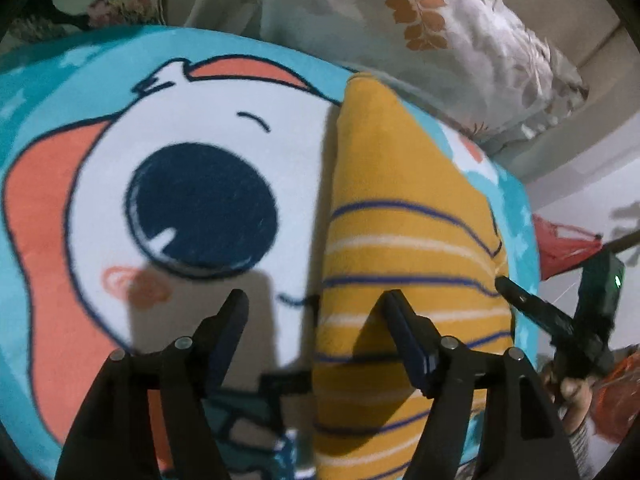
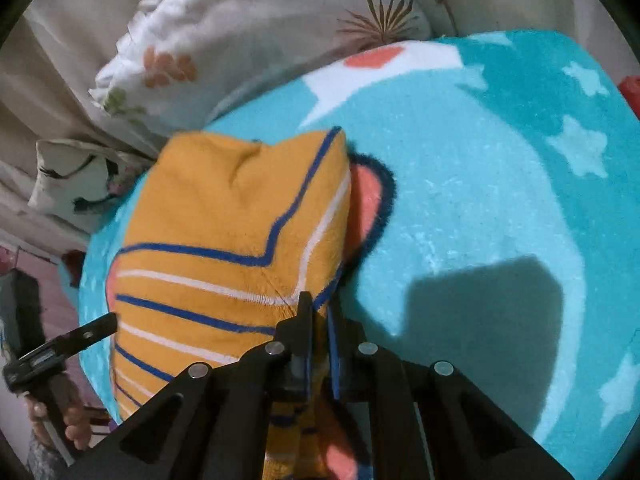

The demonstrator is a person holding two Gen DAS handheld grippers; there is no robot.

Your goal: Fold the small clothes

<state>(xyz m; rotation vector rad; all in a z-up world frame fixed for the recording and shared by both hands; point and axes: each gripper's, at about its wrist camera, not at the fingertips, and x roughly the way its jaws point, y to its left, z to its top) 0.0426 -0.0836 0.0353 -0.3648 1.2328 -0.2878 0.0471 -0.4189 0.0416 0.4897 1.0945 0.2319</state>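
A small mustard-yellow garment (image 1: pixel 404 264) with blue and white stripes lies on a turquoise cartoon blanket (image 1: pixel 192 128). My left gripper (image 1: pixel 316 300) is open above the garment's left edge, one finger over the blanket, one over the garment. In the right wrist view the garment (image 2: pixel 224 240) lies folded, and my right gripper (image 2: pixel 318 310) is shut on its near right edge. The right gripper also shows in the left wrist view (image 1: pixel 508 286) at the garment's right side. The left gripper's finger shows in the right wrist view (image 2: pixel 96 328).
A leaf-print pillow (image 1: pixel 460 40) lies behind the blanket, also in the right wrist view (image 2: pixel 240 28). Beige sheets (image 2: pixel 48 80) sit at the left. A red bag (image 1: pixel 564 248) is off the blanket's right edge.
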